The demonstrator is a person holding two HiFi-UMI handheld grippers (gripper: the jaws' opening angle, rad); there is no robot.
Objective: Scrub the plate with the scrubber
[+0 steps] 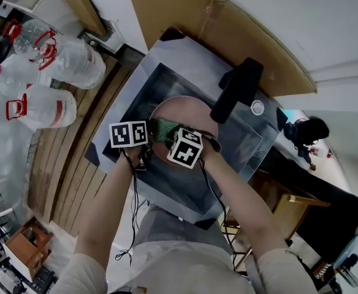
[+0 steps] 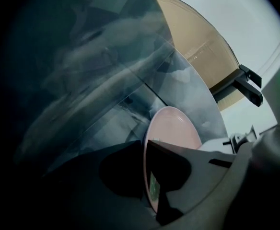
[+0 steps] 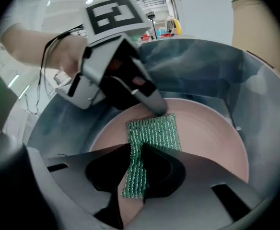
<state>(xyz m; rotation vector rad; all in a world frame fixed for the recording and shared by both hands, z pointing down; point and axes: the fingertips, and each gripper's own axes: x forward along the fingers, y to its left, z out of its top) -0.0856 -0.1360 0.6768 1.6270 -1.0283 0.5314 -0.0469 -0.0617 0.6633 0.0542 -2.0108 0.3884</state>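
A pink plate (image 1: 191, 106) lies tilted in the steel sink (image 1: 167, 78). My left gripper (image 1: 149, 141) is shut on the plate's near rim; in the left gripper view the plate (image 2: 176, 126) stands on edge, its rim running between the jaws of the gripper (image 2: 146, 150). A green mesh scrubber (image 3: 154, 131) lies flat on the plate (image 3: 212, 133), and my right gripper (image 3: 136, 150) is shut on its near end. The left gripper (image 3: 154, 107) shows there at the plate's far rim, just past the scrubber. In the head view the scrubber (image 1: 163, 129) sits between the two marker cubes.
A black faucet (image 1: 237, 90) hangs over the sink's far right side. Large water jugs (image 1: 44, 106) lie on the floor to the left. A cardboard sheet (image 1: 185, 17) leans behind the sink. The sink walls (image 3: 255, 95) close in around the plate.
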